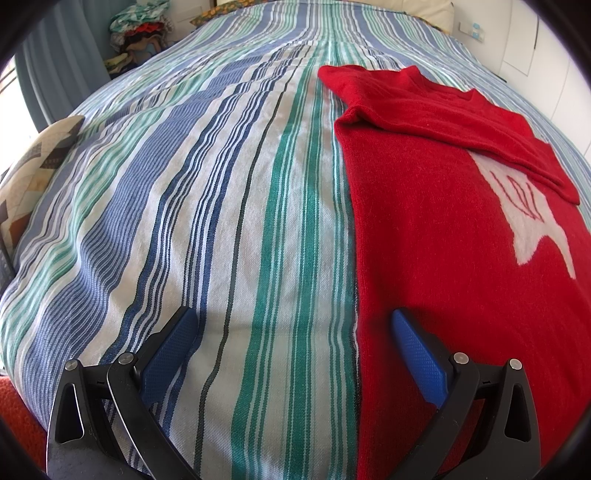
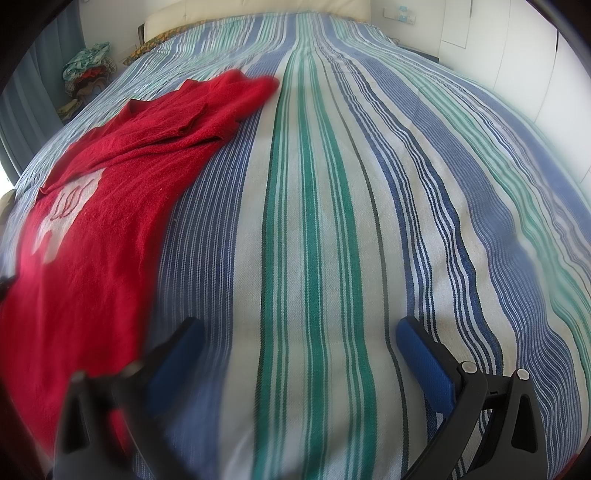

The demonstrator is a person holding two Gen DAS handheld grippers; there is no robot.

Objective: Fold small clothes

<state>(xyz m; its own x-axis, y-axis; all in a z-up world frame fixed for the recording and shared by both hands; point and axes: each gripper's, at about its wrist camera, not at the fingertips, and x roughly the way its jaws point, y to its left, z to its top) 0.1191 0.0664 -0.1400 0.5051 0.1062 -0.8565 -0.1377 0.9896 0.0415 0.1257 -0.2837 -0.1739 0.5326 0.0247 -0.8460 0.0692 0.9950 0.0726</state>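
Note:
A red knit sweater (image 1: 443, 229) with a white motif lies flat on the striped bedspread (image 1: 207, 192), its sleeves folded across the upper body. My left gripper (image 1: 293, 325) is open and empty, low over the bed; its right finger is over the sweater's left edge near the hem, its left finger over bare bedspread. In the right wrist view the sweater (image 2: 85, 236) lies to the left. My right gripper (image 2: 301, 332) is open and empty over the bedspread (image 2: 332, 206), just right of the sweater's edge.
A patterned cushion (image 1: 33, 177) lies at the bed's left edge. A pile of clothes (image 1: 138, 33) sits beyond the far left corner, also in the right wrist view (image 2: 86, 70). White wall and cupboard doors (image 2: 517, 55) stand to the right.

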